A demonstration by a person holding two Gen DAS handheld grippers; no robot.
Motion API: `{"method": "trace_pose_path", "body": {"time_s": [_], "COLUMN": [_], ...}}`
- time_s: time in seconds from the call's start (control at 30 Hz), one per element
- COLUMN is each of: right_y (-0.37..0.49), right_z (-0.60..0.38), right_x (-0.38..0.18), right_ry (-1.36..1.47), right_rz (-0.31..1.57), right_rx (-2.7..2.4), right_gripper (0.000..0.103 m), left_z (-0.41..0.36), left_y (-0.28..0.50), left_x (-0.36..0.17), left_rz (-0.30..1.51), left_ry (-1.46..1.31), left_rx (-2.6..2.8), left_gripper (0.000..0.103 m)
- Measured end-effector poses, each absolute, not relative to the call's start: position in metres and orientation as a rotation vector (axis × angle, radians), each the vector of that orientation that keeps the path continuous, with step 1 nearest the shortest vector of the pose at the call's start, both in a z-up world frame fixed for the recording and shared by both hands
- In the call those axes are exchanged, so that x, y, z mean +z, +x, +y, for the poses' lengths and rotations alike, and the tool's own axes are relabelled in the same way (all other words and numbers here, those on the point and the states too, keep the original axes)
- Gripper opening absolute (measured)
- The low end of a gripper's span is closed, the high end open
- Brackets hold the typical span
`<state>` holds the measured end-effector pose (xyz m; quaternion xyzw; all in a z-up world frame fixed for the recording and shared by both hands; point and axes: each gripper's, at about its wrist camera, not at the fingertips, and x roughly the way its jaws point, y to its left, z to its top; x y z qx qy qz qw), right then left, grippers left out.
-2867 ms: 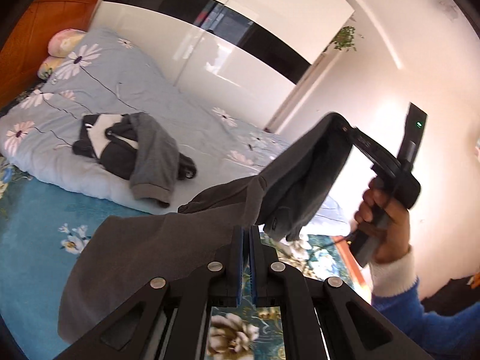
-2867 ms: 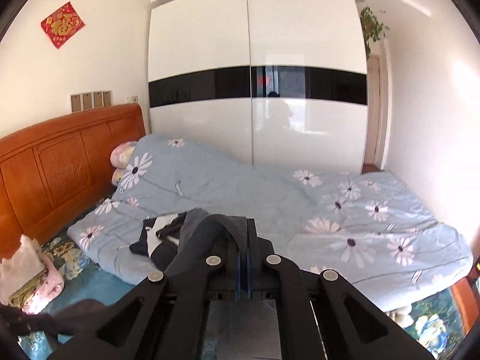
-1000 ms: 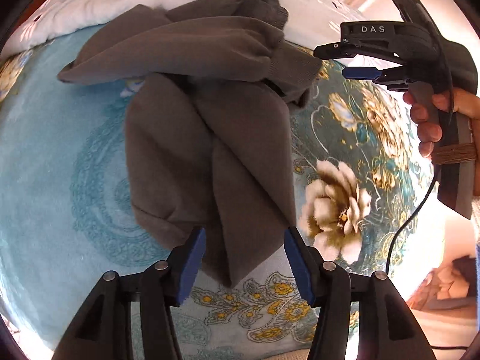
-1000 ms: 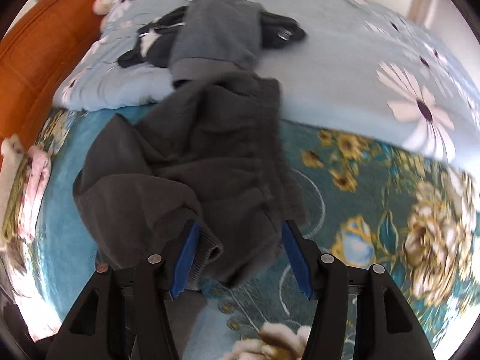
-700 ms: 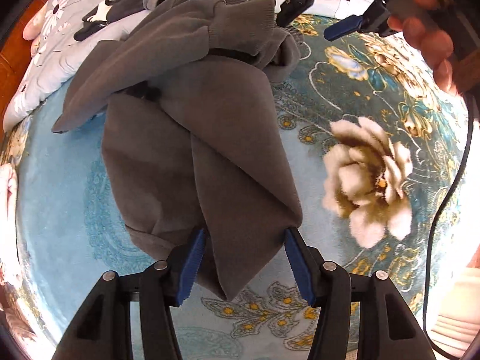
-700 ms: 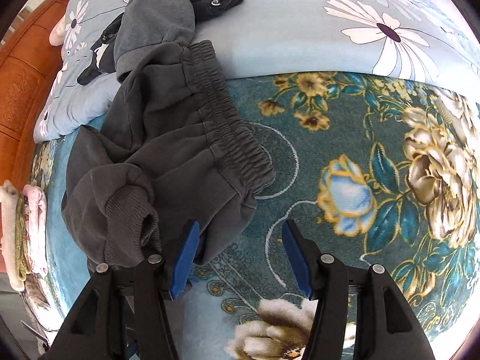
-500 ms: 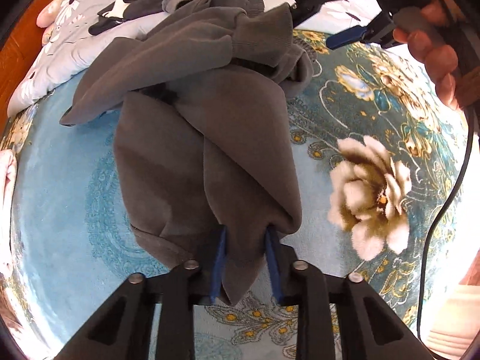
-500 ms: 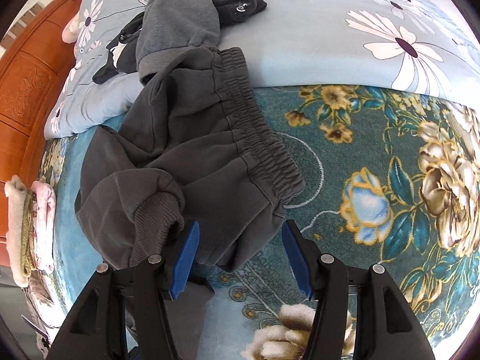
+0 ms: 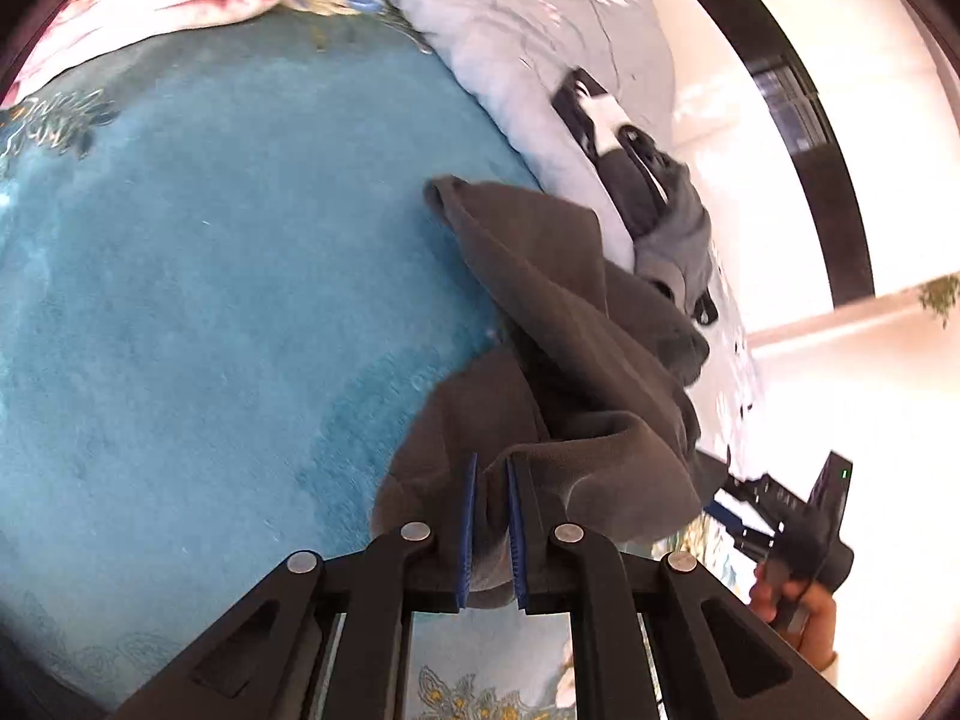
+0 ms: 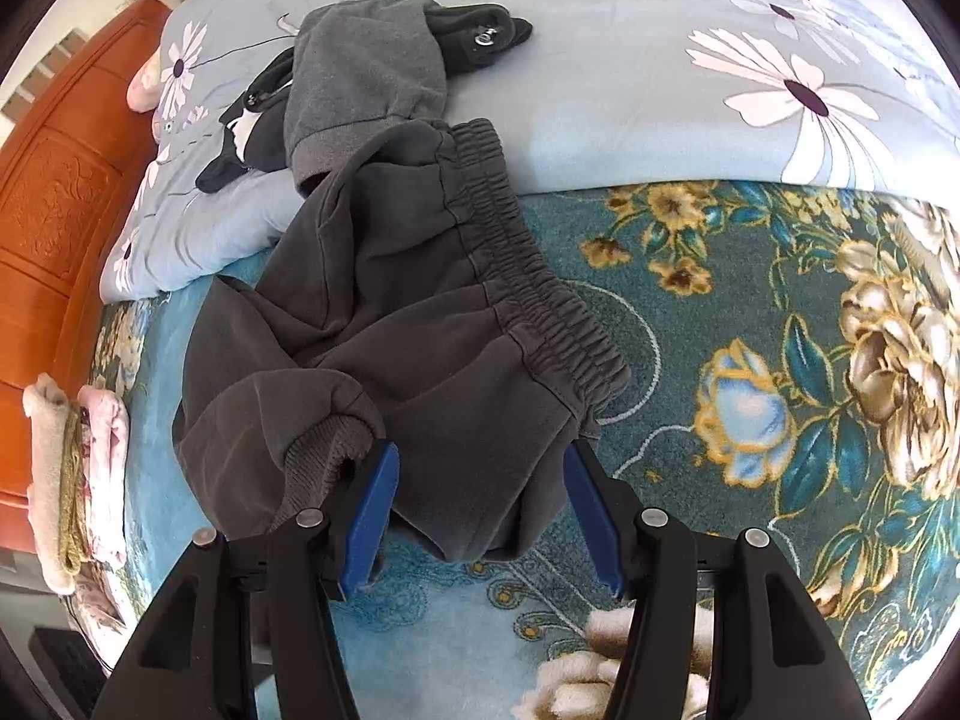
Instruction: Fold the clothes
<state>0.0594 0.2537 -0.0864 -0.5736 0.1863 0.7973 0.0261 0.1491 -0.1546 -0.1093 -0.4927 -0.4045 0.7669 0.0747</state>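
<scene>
Dark grey sweatpants (image 10: 432, 324) lie crumpled on the teal floral blanket (image 10: 750, 312), the elastic waistband toward the right and a ribbed cuff at the lower left. My left gripper (image 9: 487, 474) is shut on a fold of the sweatpants (image 9: 576, 360) and lifts it off the blanket. My right gripper (image 10: 480, 468) is open, its blue pads on either side of the near edge of the pants. It also shows in the left wrist view (image 9: 744, 522), at the lower right, held in a hand.
A light grey garment on a black-and-white one (image 10: 360, 72) lies on the pale blue flowered duvet (image 10: 660, 72) behind the pants. Folded pink and cream clothes (image 10: 78, 480) sit at the left by the orange wooden headboard (image 10: 48, 198).
My left gripper closed on the pants' leg end and lifted it, the view swinging toward the left. The right gripper stayed open and hardly moved.
</scene>
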Motion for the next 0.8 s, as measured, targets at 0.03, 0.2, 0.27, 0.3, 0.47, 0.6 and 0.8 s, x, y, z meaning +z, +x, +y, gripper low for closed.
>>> {"method": "trace_pose_path", "body": {"time_s": [0.03, 0.2, 0.27, 0.3, 0.47, 0.6, 0.8], "right_y": [0.058, 0.058, 0.059, 0.059, 0.068, 0.085, 0.120], "right_z": [0.250, 0.234, 0.228, 0.225, 0.195, 0.166, 0.141], "right_x": [-0.085, -0.071, -0.064, -0.061, -0.042, -0.048, -0.090], "right_ry": [-1.776, -1.770, -1.763, -1.759, -1.819, -2.017, -2.335], "right_rz": [0.557, 0.493, 0.472, 0.461, 0.383, 0.297, 0.229], "right_rx": [2.478, 2.565, 2.603, 2.621, 2.814, 2.912, 2.858], "right_gripper": [0.059, 0.059, 0.059, 0.059, 0.059, 0.059, 0.059], "left_z": [-0.164, -0.204, -0.221, -0.228, -0.222, -0.195, -0.175], "left_y": [0.146, 0.127, 0.123, 0.123, 0.133, 0.155, 0.189], "left_x": [-0.110, -0.117, -0.120, -0.122, -0.124, -0.123, -0.132], "left_rz": [-1.229, -1.348, -1.451, -1.496, -1.452, -1.291, -1.158], "left_ry": [-1.484, -1.502, -1.491, -1.479, -1.462, -1.528, -1.675], "left_rx": [2.316, 2.403, 2.394, 2.390, 2.347, 2.256, 2.192], "left_gripper": [0.010, 0.000, 0.000, 0.000, 0.000, 0.004, 0.041]}}
